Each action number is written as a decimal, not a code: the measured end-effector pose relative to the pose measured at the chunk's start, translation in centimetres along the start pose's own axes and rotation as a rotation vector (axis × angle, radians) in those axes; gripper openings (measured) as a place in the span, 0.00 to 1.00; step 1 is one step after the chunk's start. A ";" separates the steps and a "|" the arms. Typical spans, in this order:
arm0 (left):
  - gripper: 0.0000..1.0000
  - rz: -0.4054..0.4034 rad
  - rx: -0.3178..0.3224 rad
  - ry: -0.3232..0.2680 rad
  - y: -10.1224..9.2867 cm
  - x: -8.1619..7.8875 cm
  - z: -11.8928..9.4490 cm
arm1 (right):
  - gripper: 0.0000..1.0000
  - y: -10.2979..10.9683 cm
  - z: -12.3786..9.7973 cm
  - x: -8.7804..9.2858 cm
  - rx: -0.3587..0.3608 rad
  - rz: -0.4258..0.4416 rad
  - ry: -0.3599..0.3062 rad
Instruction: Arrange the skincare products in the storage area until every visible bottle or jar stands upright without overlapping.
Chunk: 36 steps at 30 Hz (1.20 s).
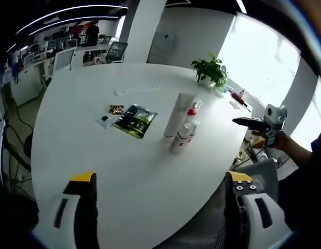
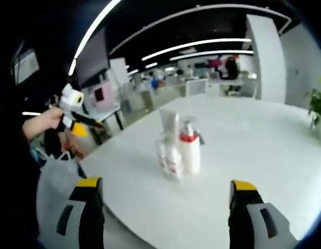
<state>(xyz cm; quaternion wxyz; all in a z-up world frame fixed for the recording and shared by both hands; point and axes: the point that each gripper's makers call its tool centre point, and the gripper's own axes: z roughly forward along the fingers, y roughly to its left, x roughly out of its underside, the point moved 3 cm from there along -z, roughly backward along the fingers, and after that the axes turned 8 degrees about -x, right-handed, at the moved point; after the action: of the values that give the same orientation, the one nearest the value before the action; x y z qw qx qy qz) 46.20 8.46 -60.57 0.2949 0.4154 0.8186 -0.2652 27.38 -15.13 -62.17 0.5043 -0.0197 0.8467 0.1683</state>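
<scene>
A tight cluster of skincare products stands on the white round table (image 1: 98,155): a tall white tube (image 1: 177,115), a white pump bottle with a red collar (image 1: 191,113) and small bottles (image 1: 181,141). From the right gripper view the tube (image 2: 169,124), the pump bottle (image 2: 190,150) and the small bottles (image 2: 168,160) all look upright and close together. My left gripper (image 1: 160,177) hovers open over the near table edge, well short of them. My right gripper (image 2: 165,184) is open too, facing the cluster from the other side, and shows at the table's right edge (image 1: 237,121).
Flat on the table left of the cluster lie a dark green sachet (image 1: 134,120), a small gold packet (image 1: 116,109) and a white packet (image 1: 105,121). A potted plant (image 1: 211,70) stands at the far edge. A grey chair (image 2: 56,176) sits by the table. A hand (image 2: 41,122) holds the left gripper (image 2: 80,119).
</scene>
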 end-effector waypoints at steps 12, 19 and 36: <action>0.94 0.031 0.040 0.023 0.2 -1.6 3.0 | 0.99 -0.5 -0.1 0.8 0.024 0.040 0.012; 0.92 0.047 0.049 0.036 0.7 -2.3 4.9 | 0.99 -0.4 0.1 0.8 0.030 0.037 0.010; 0.90 0.083 0.066 0.074 2.1 -3.6 9.8 | 0.98 -0.9 0.2 2.0 0.052 0.084 0.026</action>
<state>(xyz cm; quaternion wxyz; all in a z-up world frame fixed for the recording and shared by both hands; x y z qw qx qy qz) 52.30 1.01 -65.10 0.2614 0.4679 0.8019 -0.2639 26.76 -15.62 -64.19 0.4862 0.0268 0.8573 0.1668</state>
